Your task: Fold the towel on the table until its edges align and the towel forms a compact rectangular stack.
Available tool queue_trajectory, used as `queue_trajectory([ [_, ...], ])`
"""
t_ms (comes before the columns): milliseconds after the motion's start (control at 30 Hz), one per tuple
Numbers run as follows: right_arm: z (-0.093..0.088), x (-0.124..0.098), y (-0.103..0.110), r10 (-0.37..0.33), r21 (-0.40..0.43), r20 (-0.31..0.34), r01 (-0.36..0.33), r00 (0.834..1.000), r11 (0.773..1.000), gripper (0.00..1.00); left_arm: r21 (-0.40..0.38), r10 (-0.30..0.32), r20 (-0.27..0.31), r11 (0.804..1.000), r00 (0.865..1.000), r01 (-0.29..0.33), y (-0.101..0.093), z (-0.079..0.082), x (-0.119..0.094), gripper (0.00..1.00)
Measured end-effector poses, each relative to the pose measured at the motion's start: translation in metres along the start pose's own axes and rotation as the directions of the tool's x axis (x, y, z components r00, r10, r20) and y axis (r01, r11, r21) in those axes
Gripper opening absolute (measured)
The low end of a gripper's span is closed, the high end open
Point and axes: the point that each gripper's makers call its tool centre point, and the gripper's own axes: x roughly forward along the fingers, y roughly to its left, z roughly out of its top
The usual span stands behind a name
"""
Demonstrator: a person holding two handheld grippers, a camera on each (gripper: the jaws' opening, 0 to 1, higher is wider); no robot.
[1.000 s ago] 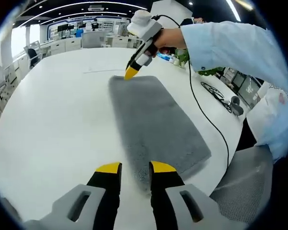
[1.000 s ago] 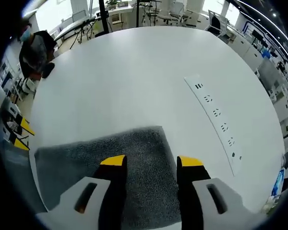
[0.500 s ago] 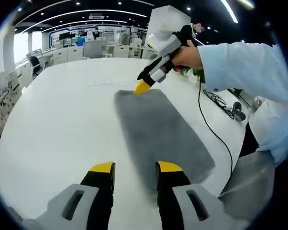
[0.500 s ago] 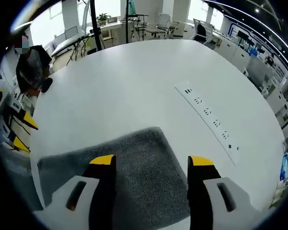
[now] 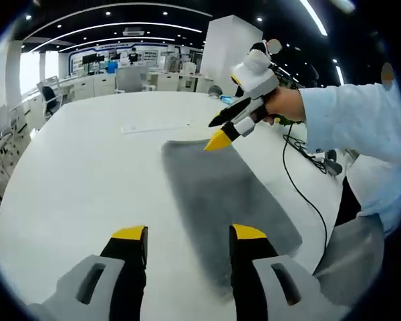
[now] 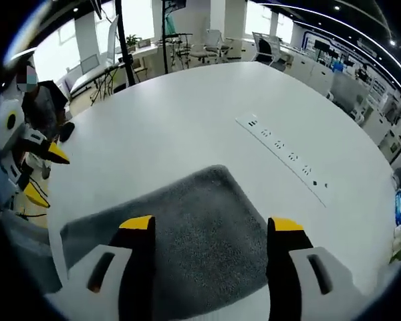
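A large round white table (image 5: 73, 174) carries a grey towel (image 5: 220, 187) laid flat as one long rectangle near the table's edge on the person's side, its nap showing clearly in the right gripper view (image 6: 187, 247). A white power strip (image 6: 284, 157) with a row of sockets lies flush on the tabletop, well apart from the towel's far short edge.

The left gripper (image 5: 187, 234) hovers above the towel's near end with its yellow-tipped jaws spread apart and nothing between them. The right gripper (image 6: 210, 224) is likewise agape over the towel's other end; in the left gripper view it (image 5: 220, 139) appears held by a hand (image 5: 287, 103) in a light blue sleeve.

Around the table is an open office with white desks, chairs, dark ceiling with strip lights, and a black cable (image 5: 301, 180) trailing off the table edge.
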Motion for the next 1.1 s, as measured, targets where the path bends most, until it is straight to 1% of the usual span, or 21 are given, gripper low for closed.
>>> queue_trajectory([
  [67, -0.002, -0.002, 0.000, -0.003, 0.013, 0.005, 0.003, 1.000, 1.000, 0.68, 0.007, 0.004, 0.004, 1.000, 1.000, -0.004, 0.004, 0.002, 0.000, 0.59],
  [233, -0.008, -0.008, 0.005, -0.013, 0.039, 0.024, 0.012, 1.000, 0.999, 0.68, 0.023, 0.001, 0.004, 1.000, 1.000, -0.001, 0.006, 0.006, 0.000, 0.62],
  [367, -0.014, -0.015, 0.012, -0.015, 0.060, 0.035, 0.013, 0.999, 0.998, 0.67, 0.047, -0.019, 0.011, 0.999, 1.000, 0.018, 0.004, 0.015, 0.001, 0.64],
  [433, -0.016, -0.016, 0.010, -0.017, 0.081, 0.045, 0.013, 0.999, 0.997, 0.67, 0.061, -0.030, 0.010, 0.998, 1.000, 0.029, 0.004, 0.018, 0.003, 0.66],
  [700, -0.035, -0.039, 0.026, -0.035, 0.127, 0.061, 0.027, 0.998, 0.992, 0.66, 0.074, -0.076, -0.008, 0.994, 0.997, 0.077, 0.000, 0.025, 0.012, 0.66],
  [767, -0.035, -0.034, 0.017, -0.039, 0.134, 0.064, 0.031, 0.997, 0.991, 0.66, 0.085, -0.084, -0.016, 0.993, 0.996, 0.085, -0.001, 0.027, 0.015, 0.66],
  [833, -0.040, -0.039, 0.020, -0.044, 0.147, 0.066, 0.034, 0.997, 0.989, 0.66, 0.094, -0.089, -0.018, 0.991, 0.996, 0.090, -0.003, 0.028, 0.016, 0.66],
  [867, -0.043, -0.045, 0.025, -0.047, 0.152, 0.068, 0.036, 0.997, 0.988, 0.66, 0.096, -0.090, -0.019, 0.991, 0.996, 0.092, -0.001, 0.029, 0.017, 0.66],
  [900, -0.046, -0.048, 0.028, -0.049, 0.157, 0.068, 0.038, 0.996, 0.987, 0.66, 0.100, -0.096, -0.019, 0.990, 0.995, 0.097, -0.004, 0.030, 0.016, 0.65],
  [967, -0.048, -0.047, 0.023, -0.054, 0.166, 0.070, 0.042, 0.996, 0.985, 0.66, 0.105, -0.104, -0.022, 0.989, 0.994, 0.105, -0.007, 0.031, 0.017, 0.65],
  [1000, -0.050, -0.047, 0.021, -0.057, 0.175, 0.072, 0.044, 0.996, 0.984, 0.65, 0.110, -0.107, -0.029, 0.988, 0.994, 0.109, -0.003, 0.030, 0.020, 0.65],
  [1100, -0.056, -0.050, 0.023, -0.063, 0.195, 0.075, 0.047, 0.995, 0.980, 0.65, 0.131, -0.111, -0.029, 0.985, 0.993, 0.114, 0.000, 0.032, 0.021, 0.64],
])
